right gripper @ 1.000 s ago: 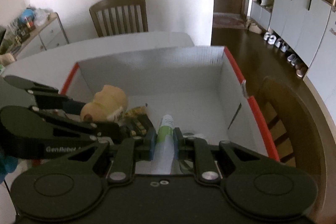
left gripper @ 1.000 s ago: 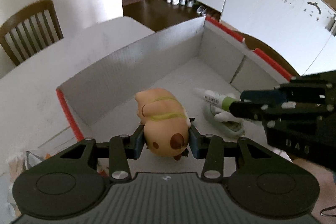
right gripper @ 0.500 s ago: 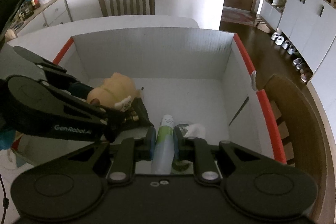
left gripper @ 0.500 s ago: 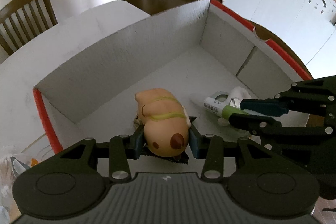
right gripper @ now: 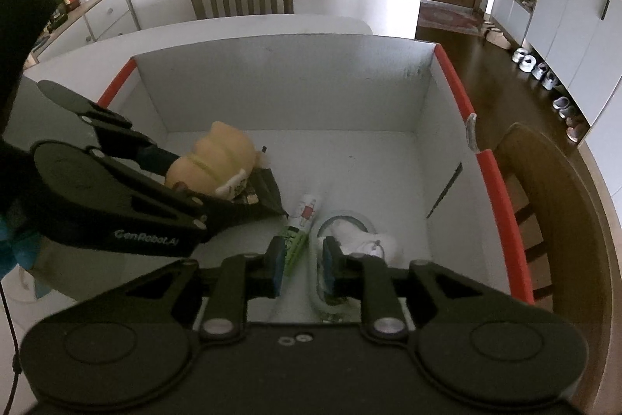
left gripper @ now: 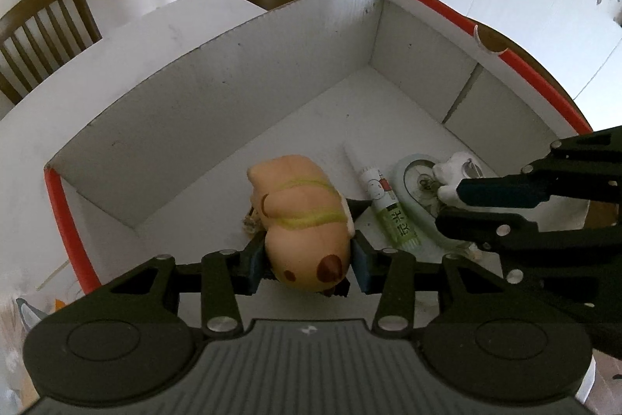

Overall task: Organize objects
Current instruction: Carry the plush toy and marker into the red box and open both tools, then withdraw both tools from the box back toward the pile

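Left wrist view: the left tongs (left gripper: 307,269) pinch a tan plush toy (left gripper: 301,216), pads against both its sides while the jaws ease apart, low inside the white cardboard box (left gripper: 217,96) with red rims. At 3 o'clock of the toy a green-and-white tube (left gripper: 385,205) lies on the box floor, touching a round pale dish (left gripper: 416,181). Right wrist view: the right tongs (right gripper: 299,261) are spreading; the tube (right gripper: 299,224) lies loose between the pads, untouched. The box stands on the tabletop (right gripper: 241,28).

Tan toy (left gripper: 303,220) with brown spots, green-and-white tube (left gripper: 388,212), red-rimmed white box (left gripper: 217,111).
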